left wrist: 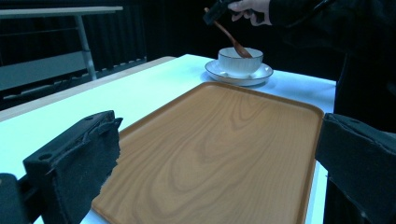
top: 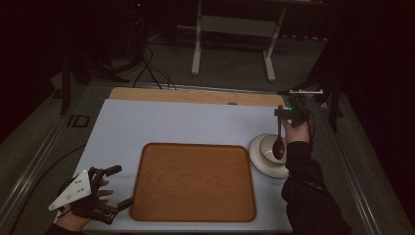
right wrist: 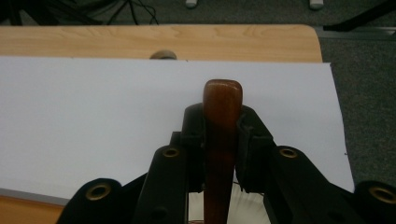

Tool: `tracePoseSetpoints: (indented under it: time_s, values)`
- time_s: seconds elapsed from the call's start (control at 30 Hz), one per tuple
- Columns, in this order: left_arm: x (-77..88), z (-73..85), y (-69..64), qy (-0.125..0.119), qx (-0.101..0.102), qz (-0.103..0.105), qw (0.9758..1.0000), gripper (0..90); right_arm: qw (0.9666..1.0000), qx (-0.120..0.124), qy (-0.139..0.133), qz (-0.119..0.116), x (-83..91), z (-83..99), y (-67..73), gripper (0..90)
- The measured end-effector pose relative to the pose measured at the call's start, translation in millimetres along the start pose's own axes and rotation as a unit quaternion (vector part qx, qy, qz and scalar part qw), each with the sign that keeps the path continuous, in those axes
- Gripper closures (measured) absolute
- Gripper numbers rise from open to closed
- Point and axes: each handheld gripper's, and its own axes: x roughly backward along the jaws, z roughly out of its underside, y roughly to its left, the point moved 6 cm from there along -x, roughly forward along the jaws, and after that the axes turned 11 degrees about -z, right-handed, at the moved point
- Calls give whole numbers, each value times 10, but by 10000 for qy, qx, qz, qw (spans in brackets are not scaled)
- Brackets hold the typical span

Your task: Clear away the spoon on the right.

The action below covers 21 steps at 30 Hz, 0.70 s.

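Note:
My right gripper (top: 280,113) is shut on the handle of a dark wooden spoon (top: 279,142), seen close between the pads in the right gripper view (right wrist: 222,140). The spoon hangs tilted, with its bowl end inside a white cup (top: 266,144) that stands on a white saucer (top: 259,159) at the table's right. From the left gripper view the spoon (left wrist: 231,39) slants down into the cup (left wrist: 238,63) from the right gripper (left wrist: 215,11). My left gripper (top: 122,186) rests open at the front left, jaws wide apart beside a wooden tray (top: 193,181) with nothing between them (left wrist: 219,126).
The tray (left wrist: 224,140) lies bare in the middle of a white mat (top: 171,122). A strip of wooden tabletop (top: 195,95) runs along the far edge. Beyond it stand a metal frame (top: 235,29) and cables on the dark floor.

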Motion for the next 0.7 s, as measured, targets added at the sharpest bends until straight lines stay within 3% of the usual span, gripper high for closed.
tracePoseSetpoints:
  time_s: [0.33,0.7]
  values:
    - [-3,-5,-2,-9,-6,2,10000,0,9997,42,-164,-182,286,-160,153,758]
    - [-5,-8,-3,-16,-3,1,10000,0,9988,159,-243,-403,502,-207,358,758]
